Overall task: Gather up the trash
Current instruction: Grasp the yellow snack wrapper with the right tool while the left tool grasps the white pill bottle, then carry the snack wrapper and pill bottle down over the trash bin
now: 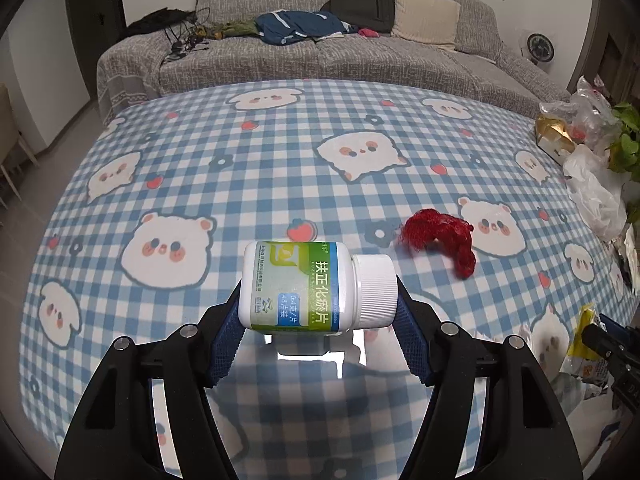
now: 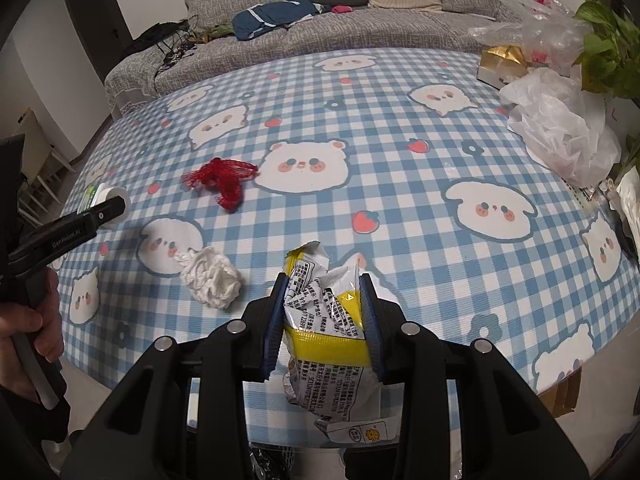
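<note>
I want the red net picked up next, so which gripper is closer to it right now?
Left, as far as I can judge. The left gripper, holding the pill bottle, is just beside the red net. The right gripper, clamped on the wrapper, sits farther back.

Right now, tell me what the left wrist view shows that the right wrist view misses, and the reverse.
Left wrist only: the pill bottle's green label, the bottle clamped sideways in the left gripper. Right wrist only: a crumpled white tissue on the tablecloth, and the yellow-and-white wrapper squeezed in the right gripper. Both: the red mesh net, the sofa and the plastic bags.
</note>
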{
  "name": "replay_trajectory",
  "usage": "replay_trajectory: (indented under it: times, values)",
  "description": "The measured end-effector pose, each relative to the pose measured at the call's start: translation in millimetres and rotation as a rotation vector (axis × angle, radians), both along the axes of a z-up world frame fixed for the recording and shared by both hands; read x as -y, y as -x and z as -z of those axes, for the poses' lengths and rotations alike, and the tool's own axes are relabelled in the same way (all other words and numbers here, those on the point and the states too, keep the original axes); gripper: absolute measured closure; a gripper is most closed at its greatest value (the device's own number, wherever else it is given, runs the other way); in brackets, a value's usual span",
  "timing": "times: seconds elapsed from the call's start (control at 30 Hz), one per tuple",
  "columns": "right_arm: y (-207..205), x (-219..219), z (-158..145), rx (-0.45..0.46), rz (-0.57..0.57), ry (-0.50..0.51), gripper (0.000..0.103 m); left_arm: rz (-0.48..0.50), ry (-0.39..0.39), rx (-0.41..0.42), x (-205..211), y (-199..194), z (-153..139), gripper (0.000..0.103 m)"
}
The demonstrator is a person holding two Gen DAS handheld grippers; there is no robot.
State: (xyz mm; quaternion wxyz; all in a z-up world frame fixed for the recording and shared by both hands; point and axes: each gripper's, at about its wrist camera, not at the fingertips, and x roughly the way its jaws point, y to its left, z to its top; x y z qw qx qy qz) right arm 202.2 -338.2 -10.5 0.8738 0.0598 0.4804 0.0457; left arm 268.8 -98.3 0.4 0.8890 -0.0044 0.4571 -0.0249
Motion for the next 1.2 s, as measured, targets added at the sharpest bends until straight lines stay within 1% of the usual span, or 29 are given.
replay_trajectory:
  times: [0.17, 0.3, 0.63, 0.8, 0.93, 1.2]
  values:
    - [15, -20, -2, 0.021, -0.036, 0.0, 0.069, -0.014, 0.014, 0.014, -13, 39, -8, 0.037]
    - [31, -29, 1, 0.027, -0.045, -0.001, 0.069, -0.025, -0.003, 0.035, -17, 68, -12, 0.037]
    - [84, -55, 2, 0.061, -0.098, -0.009, 0.069, -0.031, 0.016, 0.015, -32, 131, 5, 0.037]
    - [104, -66, 4, 0.073, -0.105, -0.027, 0.069, -0.029, 0.022, 0.017, -40, 157, 8, 0.037]
    - [116, -78, 2, 0.1, -0.117, -0.027, 0.069, -0.045, -0.005, 0.034, -49, 172, 9, 0.037]
    - [132, -96, 6, 0.11, -0.146, -0.026, 0.069, -0.052, 0.013, 0.031, -58, 201, 21, 0.037]
